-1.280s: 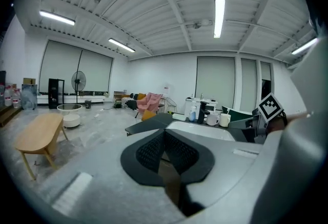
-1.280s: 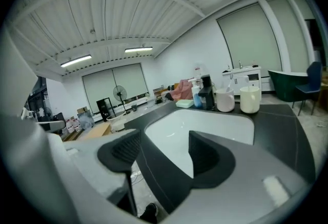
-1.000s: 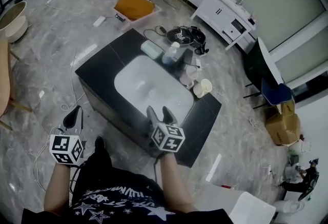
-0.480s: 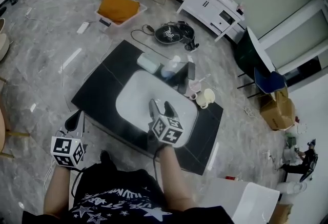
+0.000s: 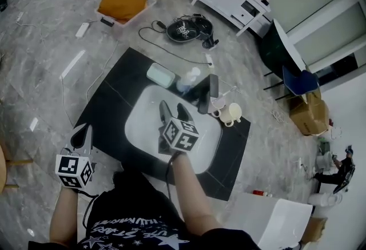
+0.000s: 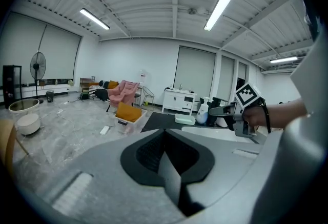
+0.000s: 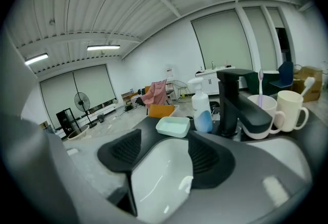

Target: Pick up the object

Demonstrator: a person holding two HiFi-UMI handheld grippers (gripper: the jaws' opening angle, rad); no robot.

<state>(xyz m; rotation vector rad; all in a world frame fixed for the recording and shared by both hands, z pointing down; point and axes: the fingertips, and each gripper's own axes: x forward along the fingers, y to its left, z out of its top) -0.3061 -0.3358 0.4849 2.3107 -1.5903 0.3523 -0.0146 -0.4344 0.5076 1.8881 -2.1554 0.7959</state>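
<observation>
Mint soap dish [image 7: 173, 125] sits beyond right gripper [image 7: 163, 152].

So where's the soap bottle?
Right gripper view, just right of centre: the white pump bottle stands between the pale green dish and the black tap.

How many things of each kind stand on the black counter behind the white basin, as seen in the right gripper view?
Soap dish: 1
Pump bottle: 1
Black tap: 1
Cups: 2, the pale cup and the cream mug
Toothbrushes: 2, one in each cup
Total: 7
</observation>
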